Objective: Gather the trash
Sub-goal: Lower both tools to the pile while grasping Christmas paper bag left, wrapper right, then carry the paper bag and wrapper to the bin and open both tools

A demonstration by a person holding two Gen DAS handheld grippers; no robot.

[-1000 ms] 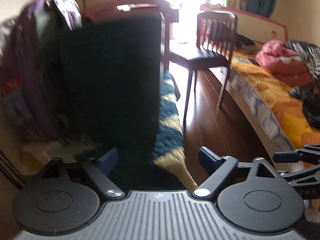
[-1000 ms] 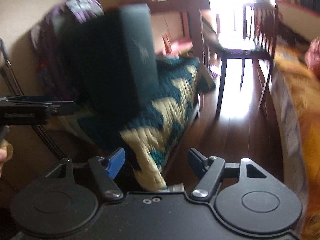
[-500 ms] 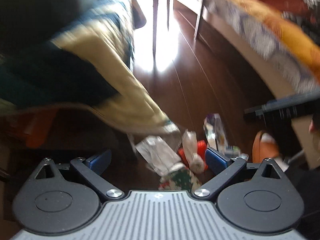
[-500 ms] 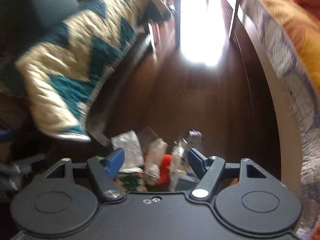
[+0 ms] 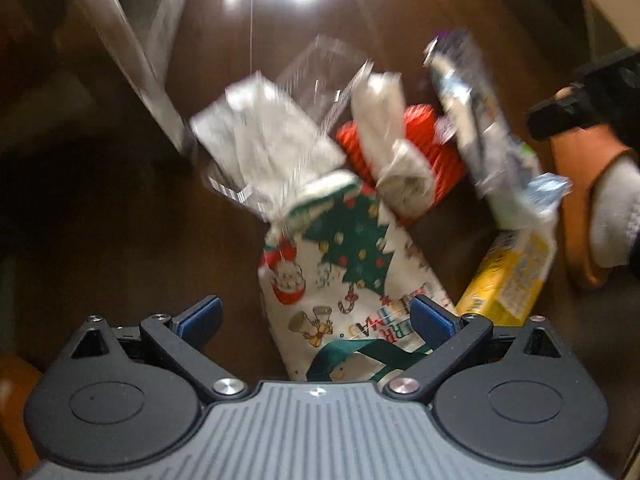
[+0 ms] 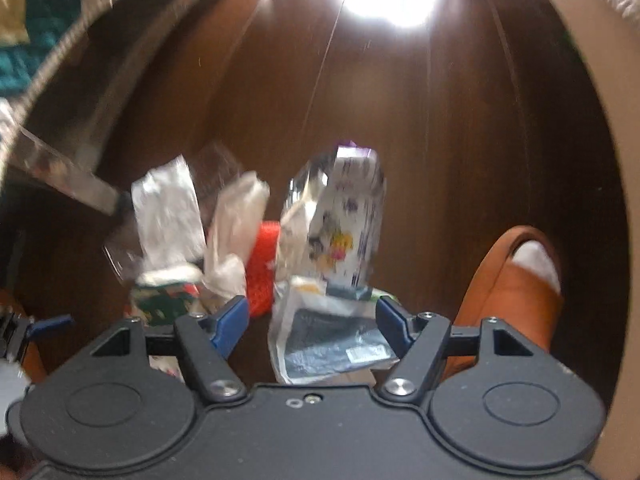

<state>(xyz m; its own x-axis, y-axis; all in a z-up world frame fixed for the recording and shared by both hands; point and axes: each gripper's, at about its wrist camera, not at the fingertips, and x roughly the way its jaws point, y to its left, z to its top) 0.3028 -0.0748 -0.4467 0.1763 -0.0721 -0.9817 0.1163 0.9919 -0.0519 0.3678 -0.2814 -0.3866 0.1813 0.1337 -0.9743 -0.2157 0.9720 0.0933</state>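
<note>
A heap of trash lies on the dark wooden floor. In the left wrist view I see a Christmas-print bag [image 5: 352, 280], a white wrapper [image 5: 264, 140], a red ribbed piece [image 5: 440, 156], a crumpled tissue [image 5: 396, 148], a shiny snack wrapper [image 5: 484, 128] and a yellow carton [image 5: 512, 280]. My left gripper [image 5: 316, 316] is open above the Christmas bag. In the right wrist view my right gripper [image 6: 312, 316] is open over a flat grey-white packet [image 6: 332, 344], with the printed wrapper [image 6: 344, 224] and the red piece [image 6: 262, 264] just ahead.
A foot in a white sock and orange slipper [image 6: 516, 280] stands right of the heap; it also shows in the left wrist view [image 5: 592, 208]. A metal furniture leg [image 5: 132, 60] slants at the left. A quilted blanket [image 6: 24, 40] hangs at the far left.
Both grippers have swung down from facing the room to facing the floor and moved closer to the trash heap. Both stay open and empty.
</note>
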